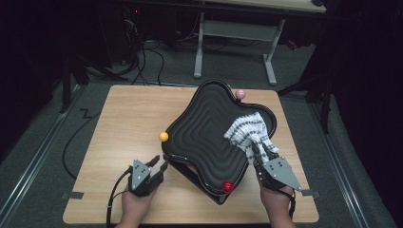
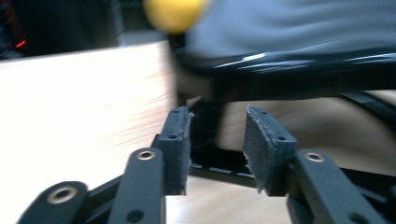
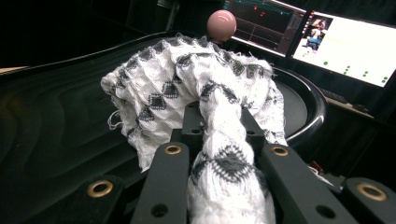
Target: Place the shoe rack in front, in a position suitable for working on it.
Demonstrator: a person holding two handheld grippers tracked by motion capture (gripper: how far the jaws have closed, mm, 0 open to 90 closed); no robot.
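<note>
A black tray (image 1: 199, 128) with a wavy ribbed surface stands tilted on a low black stand on the wooden table (image 1: 128, 118). A white cloth with a dark pattern (image 1: 249, 130) lies bunched on the tray's right side, and my right gripper (image 1: 259, 154) is shut on its near end. In the right gripper view the cloth (image 3: 187, 74) runs twisted between the jaws of the right gripper (image 3: 217, 116). My left gripper (image 1: 159, 164) sits at the tray's near left edge, open. In the left gripper view the left gripper (image 2: 217, 121) is just under the tray rim (image 2: 299, 65), pads apart, with the black stand (image 2: 219, 161) behind the gap.
Three balls sit on the tray's edge: a yellow ball (image 1: 163, 137) at the left, a red ball (image 1: 228, 186) at the near corner, a pink ball (image 1: 240, 94) at the far side. Monitors (image 3: 345, 46) glow beyond the tray. A white desk frame (image 1: 237, 38) stands behind the table.
</note>
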